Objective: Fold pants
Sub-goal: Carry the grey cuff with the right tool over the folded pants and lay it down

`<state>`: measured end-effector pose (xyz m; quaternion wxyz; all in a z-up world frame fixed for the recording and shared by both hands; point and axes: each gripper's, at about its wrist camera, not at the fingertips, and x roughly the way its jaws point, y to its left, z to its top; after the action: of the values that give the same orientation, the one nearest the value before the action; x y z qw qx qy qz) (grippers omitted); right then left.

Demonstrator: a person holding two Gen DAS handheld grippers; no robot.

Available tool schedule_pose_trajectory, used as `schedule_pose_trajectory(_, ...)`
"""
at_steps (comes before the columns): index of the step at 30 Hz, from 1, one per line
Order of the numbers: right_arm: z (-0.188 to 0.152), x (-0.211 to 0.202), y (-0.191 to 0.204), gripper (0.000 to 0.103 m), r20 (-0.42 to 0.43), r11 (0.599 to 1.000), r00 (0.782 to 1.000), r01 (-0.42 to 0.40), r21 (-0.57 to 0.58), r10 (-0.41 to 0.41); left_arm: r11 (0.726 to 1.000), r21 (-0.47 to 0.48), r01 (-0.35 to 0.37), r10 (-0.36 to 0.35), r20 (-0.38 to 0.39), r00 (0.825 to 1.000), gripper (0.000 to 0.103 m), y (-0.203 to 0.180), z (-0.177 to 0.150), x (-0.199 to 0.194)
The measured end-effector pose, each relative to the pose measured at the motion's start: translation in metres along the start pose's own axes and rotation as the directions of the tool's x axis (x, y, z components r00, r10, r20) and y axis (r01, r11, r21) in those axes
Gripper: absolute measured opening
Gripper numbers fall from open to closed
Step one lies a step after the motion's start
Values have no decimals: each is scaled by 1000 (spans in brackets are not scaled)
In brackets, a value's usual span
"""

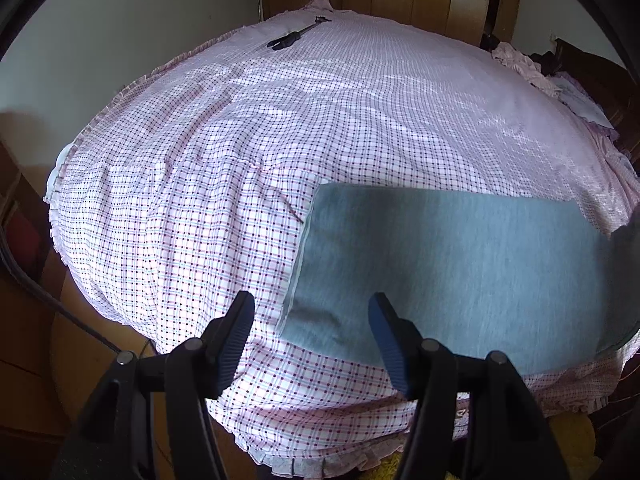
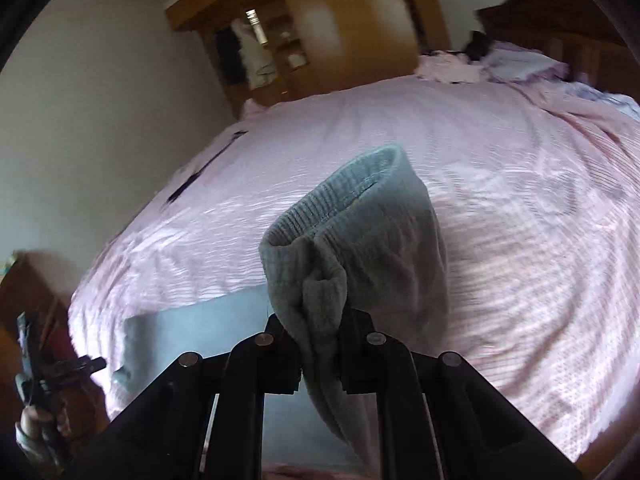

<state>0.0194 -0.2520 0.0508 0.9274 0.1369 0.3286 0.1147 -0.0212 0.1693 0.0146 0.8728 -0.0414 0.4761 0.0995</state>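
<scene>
Grey pants (image 1: 448, 272) lie flat on the pink checked bedspread (image 1: 280, 128), their hem end toward the left. My left gripper (image 1: 312, 312) hovers open above that hem end, nothing between its blue pads. In the right wrist view my right gripper (image 2: 320, 320) is shut on the ribbed waistband end of the pants (image 2: 360, 216), which is lifted off the bed and bunched over the fingers. The rest of the pants (image 2: 192, 328) stays flat on the bed below. The left gripper (image 2: 60, 368) and the hand holding it show at the far left edge there.
A black tool (image 1: 294, 38) lies near the far edge of the bed. Crumpled pink bedding and pillows (image 1: 536, 68) sit at the headboard end on the right. A wooden wardrobe (image 2: 320, 28) stands behind the bed. A wooden nightstand (image 2: 24, 288) is at the left.
</scene>
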Motion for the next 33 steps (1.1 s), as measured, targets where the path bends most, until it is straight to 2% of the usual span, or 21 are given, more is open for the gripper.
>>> schedule_pose_trajectory(4,-2,14,29,6,-37,997,997,-72,-32,71,1000,-4,6,-6,6,1000,63,3,0,-2)
schedule_pose_trajectory(16,-21,44,106,6,-113,974,980,-179,-135,165,999,-37,10,-11,-19,1000,63,20,-7,9)
schedule_pose_trajectory(24,-44,71,166,6,-190,931,949,-290,-221,250,998,-58,25,-26,-18,1000,63,31,-9,11)
schedule_pose_trajectory(29,-73,111,187,6,-283,922,929,-307,-236,237,998,-63,31,-32,-22,999,63,38,-11,13)
schedule_pose_trajectory(33,-87,131,188,11,-329,924,920,-300,-236,214,997,-67,35,-36,-27,999,63,41,-13,15)
